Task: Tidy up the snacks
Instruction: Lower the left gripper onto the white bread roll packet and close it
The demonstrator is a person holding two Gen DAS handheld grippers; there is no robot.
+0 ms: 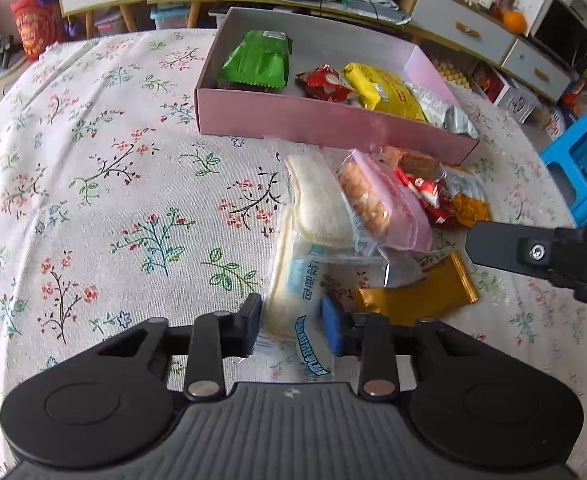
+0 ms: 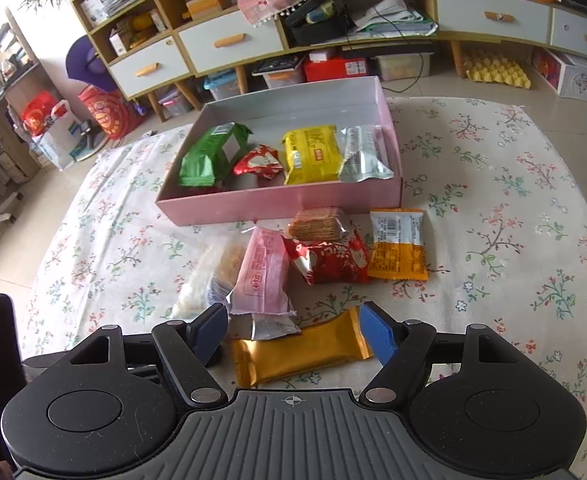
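The left claw (image 1: 291, 322) pinches the near end of a clear-wrapped white bread packet (image 1: 293, 308) with blue print, one pad on each side of the wrapper; the packet lies on the floral-clothed surface (image 1: 113, 200), its far end reaching toward the pink box (image 1: 293, 120). The right claw (image 2: 293, 338) stands spread, its pads on either side of a gold wrapper (image 2: 301, 354) that lies flat on the surface; the pads do not visibly press it.

The pink box sits toward the far edge of the surface; inside, from left to right in the right wrist view, lie a green packet (image 2: 213, 154), a small red packet (image 2: 258, 162), a yellow packet (image 2: 312, 154) and a silver-clear packet (image 2: 363, 154).

Between the box's near wall and the claws a loose cluster of snacks lies on the cloth: a pink wrapped bar (image 2: 261, 276) with a clear packet of pale biscuits (image 2: 223, 264) just beside it on its left; a red packet (image 2: 329, 262) to its right; a clear pack of brown crackers (image 2: 317, 224) close to the box wall; an orange and white packet (image 2: 399, 244) at the cluster's right end.
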